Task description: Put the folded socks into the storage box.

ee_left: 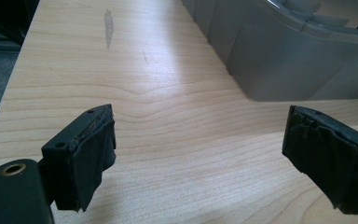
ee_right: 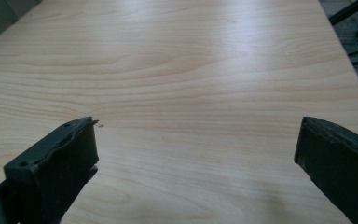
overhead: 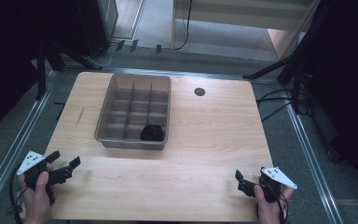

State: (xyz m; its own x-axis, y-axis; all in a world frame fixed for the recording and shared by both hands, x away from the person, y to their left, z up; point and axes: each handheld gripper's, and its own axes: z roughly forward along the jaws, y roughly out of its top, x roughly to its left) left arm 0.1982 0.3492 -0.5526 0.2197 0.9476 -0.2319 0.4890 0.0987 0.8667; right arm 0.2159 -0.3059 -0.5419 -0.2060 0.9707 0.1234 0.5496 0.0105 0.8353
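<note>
A grey divided tray (overhead: 107,114) stands on the wooden table (overhead: 205,140), left of centre. A black crumpled object (overhead: 152,133) lies in its near-right compartment. My left gripper (overhead: 66,159) rests at the table's near-left corner, held by a hand, jaws wide apart with nothing between them. In the left gripper view the left gripper (ee_left: 198,140) points at bare wood, with the tray's wall (ee_left: 279,56) ahead to the right. My right gripper (overhead: 251,175) sits at the near-right corner, also open and empty. In its own view the right gripper (ee_right: 198,144) looks across bare wood.
A small black round spot (overhead: 199,91) marks the table right of the tray. A dark streak (ee_left: 108,25) shows on the wood left of the tray. Metal rails (overhead: 307,149) run along both sides of the table, and cables (overhead: 275,100) lie on the floor at the right.
</note>
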